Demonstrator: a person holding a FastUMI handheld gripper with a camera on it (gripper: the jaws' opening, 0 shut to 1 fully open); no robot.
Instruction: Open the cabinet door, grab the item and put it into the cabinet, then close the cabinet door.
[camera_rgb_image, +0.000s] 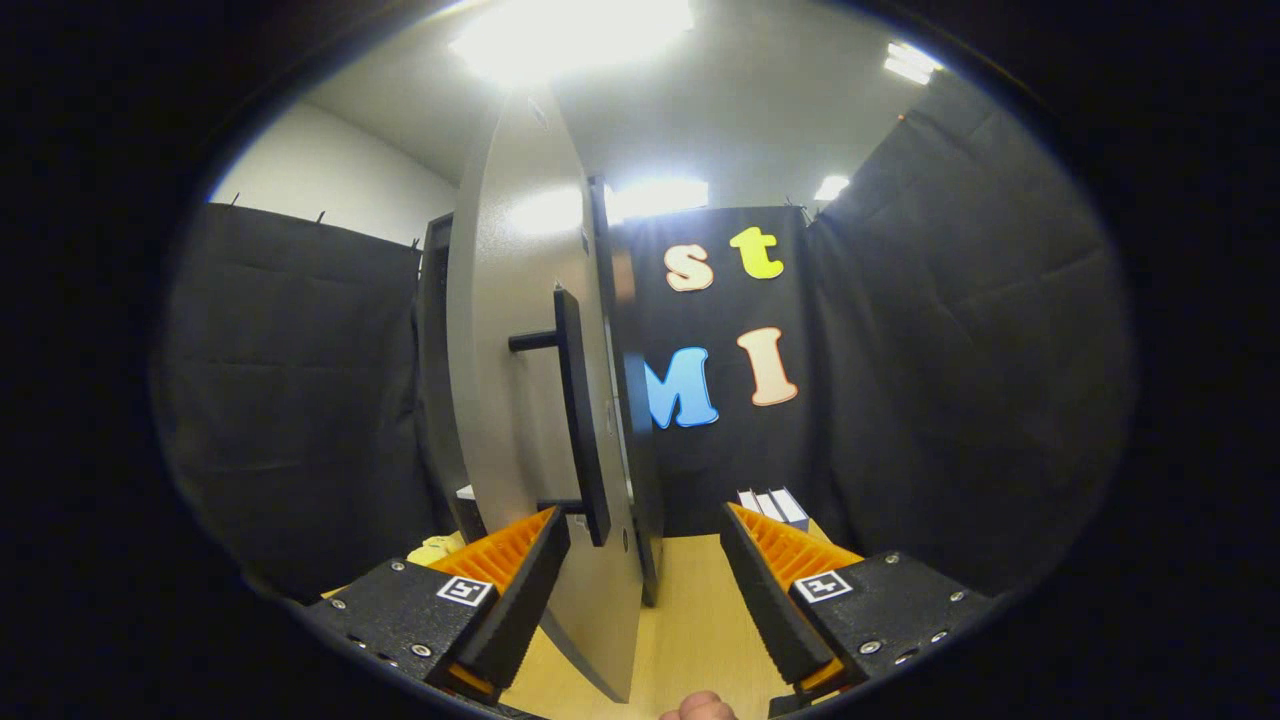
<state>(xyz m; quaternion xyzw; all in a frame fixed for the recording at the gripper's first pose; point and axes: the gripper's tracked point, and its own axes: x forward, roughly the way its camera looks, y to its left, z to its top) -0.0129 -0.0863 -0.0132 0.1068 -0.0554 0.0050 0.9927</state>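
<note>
The grey cabinet door (520, 330) stands ajar and I see it at a steep angle. Its black bar handle (580, 420) runs vertically on two short posts. My gripper (642, 515) is open, and the door's lower edge passes between its fingers without either one pressing on it. The left fingertip (550, 530) sits just beside the handle's lower post. The dark cabinet body (436, 330) shows behind the door. A pale yellow item (435, 548) lies on the table beyond the left finger, partly hidden by it.
The light wooden table (690, 620) runs ahead between the fingers. Several white boxes (772, 505) stand against the black cloth wall beyond the right finger. A person's fingertip (700, 708) shows under the gripper.
</note>
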